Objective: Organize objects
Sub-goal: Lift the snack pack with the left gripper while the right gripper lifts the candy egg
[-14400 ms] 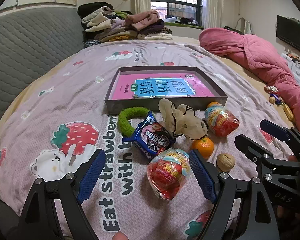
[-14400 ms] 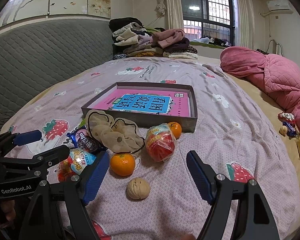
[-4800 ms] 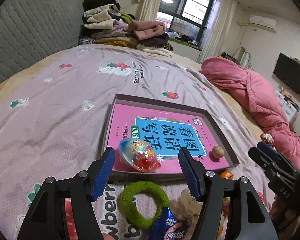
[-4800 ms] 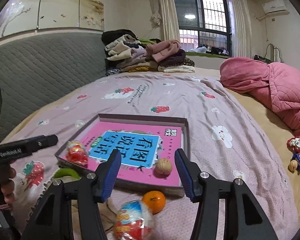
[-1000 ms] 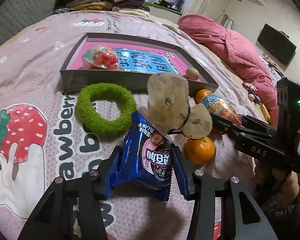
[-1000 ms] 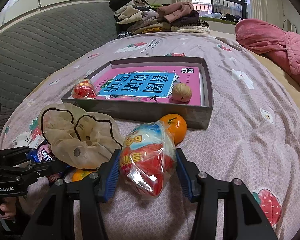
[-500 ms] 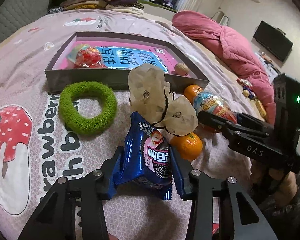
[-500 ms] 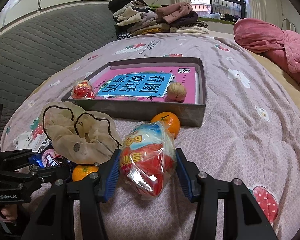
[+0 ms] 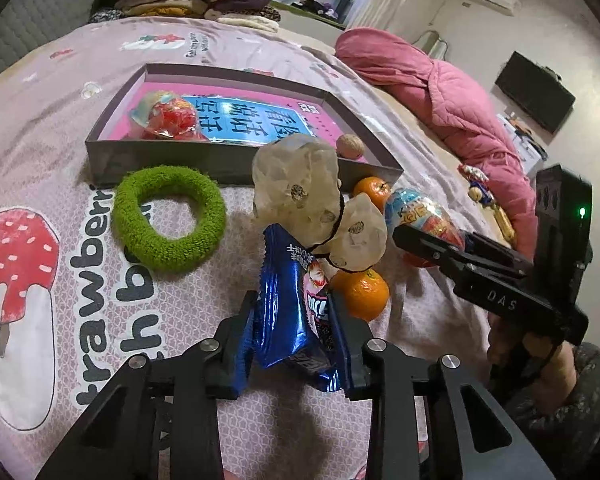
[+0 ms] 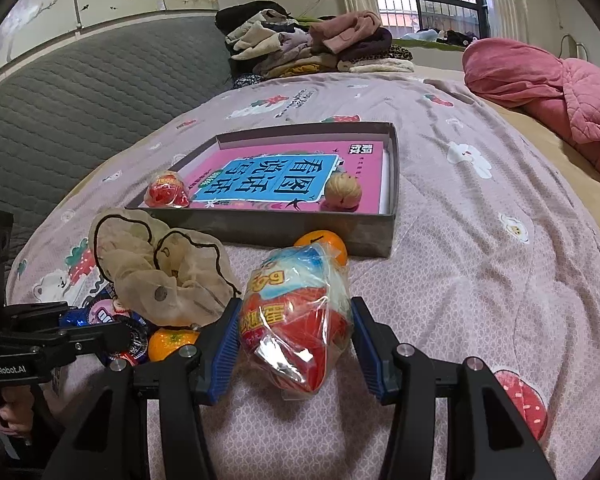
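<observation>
Bedroom scene, pink strawberry-print bedspread (image 9: 60, 92) under everything. Blue cookie packet (image 9: 296, 312) stood on edge between the pads of the left gripper (image 9: 294, 328), jaws closing and pinching it, wrapper buckled. Wrapped toy egg (image 10: 296, 316) sat clamped in the right gripper (image 10: 294, 344), blue pads pressed on both sides, person's hand (image 9: 540, 364) behind it. Beige sheer scrunchie (image 9: 312, 200) at 12 o'clock of the packet, draped over its top end. Mandarin (image 9: 362, 294) just beside the packet at 2 o'clock, partly under the scrunchie. Second mandarin (image 10: 324, 246) at 12 o'clock of the held egg, against the near wall of the grey shallow box (image 10: 300, 226). Green fuzzy hair ring (image 9: 168, 216) at 10 o'clock of the packet, flat, just in front of the box. Inside the box: pink and blue book (image 10: 268, 178) lying flat, another wrapped toy egg (image 10: 167, 194) at its near left corner, walnut (image 10: 342, 192) near the right. Folded clothes pile (image 10: 308, 46) far back at 12 o'clock, pink quilt (image 10: 548, 88) at 2 o'clock.
</observation>
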`<state>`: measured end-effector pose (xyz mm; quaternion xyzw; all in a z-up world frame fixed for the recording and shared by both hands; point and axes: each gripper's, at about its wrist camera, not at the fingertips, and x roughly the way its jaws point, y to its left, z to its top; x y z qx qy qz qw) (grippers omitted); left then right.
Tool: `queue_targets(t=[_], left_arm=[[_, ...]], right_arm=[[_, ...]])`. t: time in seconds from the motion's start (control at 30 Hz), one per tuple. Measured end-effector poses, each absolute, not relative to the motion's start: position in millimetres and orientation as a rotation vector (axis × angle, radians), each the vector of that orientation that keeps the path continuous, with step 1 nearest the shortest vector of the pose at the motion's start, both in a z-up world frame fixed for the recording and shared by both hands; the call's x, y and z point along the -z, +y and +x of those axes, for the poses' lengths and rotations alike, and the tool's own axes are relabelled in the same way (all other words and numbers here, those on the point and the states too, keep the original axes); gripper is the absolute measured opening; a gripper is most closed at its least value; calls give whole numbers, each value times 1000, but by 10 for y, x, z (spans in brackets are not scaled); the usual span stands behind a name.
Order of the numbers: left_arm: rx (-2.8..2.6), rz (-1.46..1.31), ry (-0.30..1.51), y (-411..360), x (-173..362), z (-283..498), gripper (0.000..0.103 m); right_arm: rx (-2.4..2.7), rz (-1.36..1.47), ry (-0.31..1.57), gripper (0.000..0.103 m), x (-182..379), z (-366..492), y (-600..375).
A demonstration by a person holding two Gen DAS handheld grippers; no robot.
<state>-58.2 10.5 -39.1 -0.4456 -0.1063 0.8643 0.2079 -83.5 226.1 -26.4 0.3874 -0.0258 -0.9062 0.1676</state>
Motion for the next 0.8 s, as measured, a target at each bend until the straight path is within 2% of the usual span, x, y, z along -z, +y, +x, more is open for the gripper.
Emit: queue_targets(t=[0.37,0.8], left_arm=[[-2390,-1198,-319,152,291,-565,29],[-2465,-1084,-316,0,78,-474,28]], right_arm=[[2586,1095,-68,53,257,-828,2248],[2607,1033,-59,53,149,-806,2232]])
